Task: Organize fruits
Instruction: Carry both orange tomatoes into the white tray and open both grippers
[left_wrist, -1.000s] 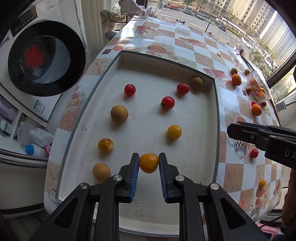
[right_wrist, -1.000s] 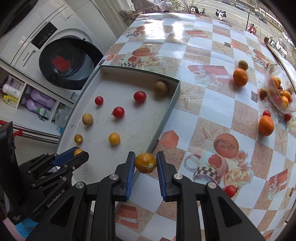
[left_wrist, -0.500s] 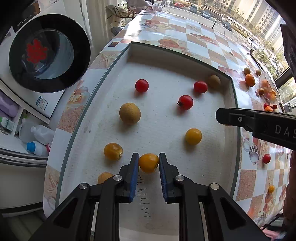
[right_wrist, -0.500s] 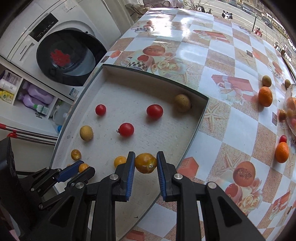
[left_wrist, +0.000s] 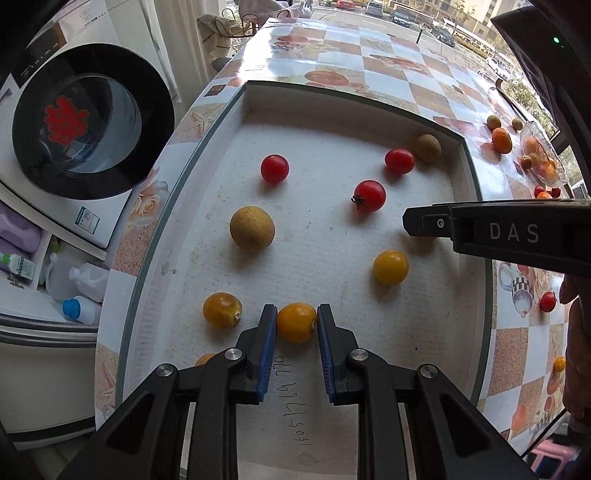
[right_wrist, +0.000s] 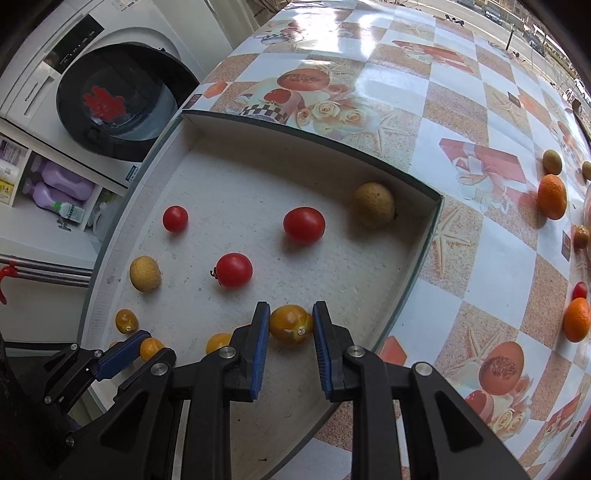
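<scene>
A shallow white tray (left_wrist: 351, 99) (right_wrist: 424, 258) lies on the patterned table and holds several fruits: red tomatoes (left_wrist: 274, 168) (right_wrist: 304, 224), tan round fruits (left_wrist: 252, 229) (right_wrist: 373, 205) and yellow-orange ones (left_wrist: 390, 267). My left gripper (left_wrist: 296, 322) is shut on a yellow-orange fruit (left_wrist: 296, 322) low over the tray's near end. My right gripper (right_wrist: 290, 324) is shut on an orange-yellow tomato (right_wrist: 290, 324) over the tray's right part. The left gripper also shows in the right wrist view (right_wrist: 146, 345), and the right gripper's side crosses the left wrist view (left_wrist: 417, 223).
More oranges (right_wrist: 551, 196) (right_wrist: 577, 319), small red tomatoes (left_wrist: 547, 301) and a glass bowl of fruit (left_wrist: 543, 162) sit on the table right of the tray. A washing machine (left_wrist: 92, 122) and shelves of bottles (left_wrist: 85, 280) stand left of the table edge.
My right gripper has carried its tomato left from beside the tray to over the tray. My left gripper has moved a little further in over the tray, still holding its fruit.
</scene>
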